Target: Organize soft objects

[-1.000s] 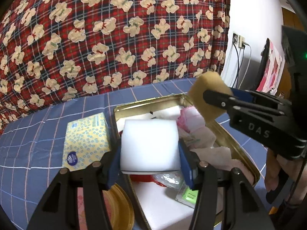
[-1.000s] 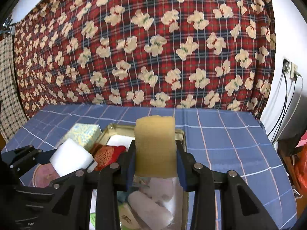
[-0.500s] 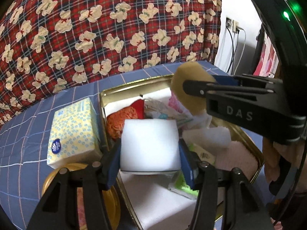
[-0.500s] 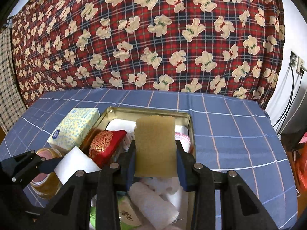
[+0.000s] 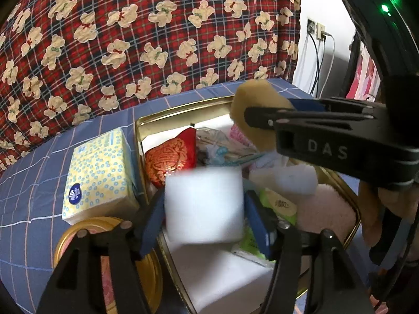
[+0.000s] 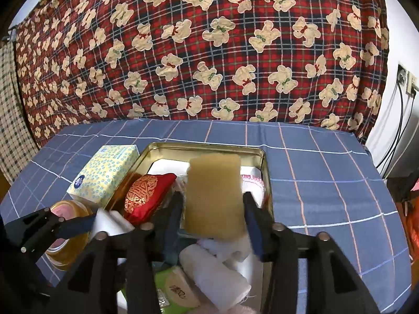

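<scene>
My left gripper is shut on a white foam block and holds it over the near left part of a gold tin tray. My right gripper is shut on a tan sponge over the same tray. The sponge also shows in the left wrist view, and the white block shows in the right wrist view. The tray holds a red embroidered pouch, a white cloth roll, a pink cloth and green packets.
A yellow dotted tissue pack lies left of the tray on the blue checked cloth. A round gold tin sits in front of it. A red plaid bear-print cloth hangs behind. Cables and a wall socket are at the right.
Both grippers have moved down and closer over the tray with their blocks still held. The red pouch and the other tray contents have come into fuller view.
</scene>
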The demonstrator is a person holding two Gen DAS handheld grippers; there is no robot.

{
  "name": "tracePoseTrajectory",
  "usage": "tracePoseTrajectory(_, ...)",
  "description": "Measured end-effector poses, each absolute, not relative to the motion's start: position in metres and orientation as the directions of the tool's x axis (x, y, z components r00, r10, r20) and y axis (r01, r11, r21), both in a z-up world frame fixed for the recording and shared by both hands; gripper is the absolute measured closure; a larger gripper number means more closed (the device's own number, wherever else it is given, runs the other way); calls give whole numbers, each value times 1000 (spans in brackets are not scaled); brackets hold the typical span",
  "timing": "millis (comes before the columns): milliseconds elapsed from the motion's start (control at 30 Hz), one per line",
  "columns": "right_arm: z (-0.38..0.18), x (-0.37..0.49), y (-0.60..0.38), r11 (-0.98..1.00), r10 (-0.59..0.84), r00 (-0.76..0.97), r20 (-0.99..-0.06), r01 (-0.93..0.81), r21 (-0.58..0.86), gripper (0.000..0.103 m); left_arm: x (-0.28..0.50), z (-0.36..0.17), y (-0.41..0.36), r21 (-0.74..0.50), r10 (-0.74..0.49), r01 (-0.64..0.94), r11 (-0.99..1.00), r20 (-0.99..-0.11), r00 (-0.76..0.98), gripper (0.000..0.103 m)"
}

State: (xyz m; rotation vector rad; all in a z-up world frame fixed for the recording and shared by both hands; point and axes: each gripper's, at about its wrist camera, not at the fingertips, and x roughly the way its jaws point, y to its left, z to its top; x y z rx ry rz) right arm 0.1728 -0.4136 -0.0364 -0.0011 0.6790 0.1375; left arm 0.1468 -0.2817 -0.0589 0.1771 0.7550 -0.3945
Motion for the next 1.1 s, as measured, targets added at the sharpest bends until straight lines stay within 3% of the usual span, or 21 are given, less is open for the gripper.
tracePoseTrajectory(167,-32,163,-417,991,136,786,-604,-116,72,40,143,-57,-279,13,-285,404,915,-689,667,27)
tracePoseTrajectory(300,-22,149,-419,992,126,818,-562,-92,89,32,133,-48,-273,7,-291,392,920,-660,693,4)
tracePoseTrajectory(667,1,104,-406,995,92,892,-442,-66,74,31,104,-29,-250,10,-273,336,942,-562,781,4)
tracePoseTrajectory(1100,15,56,-394,995,77,947,-312,-54,82,24,83,-19,-203,-78,-233,223,972,-470,851,2)
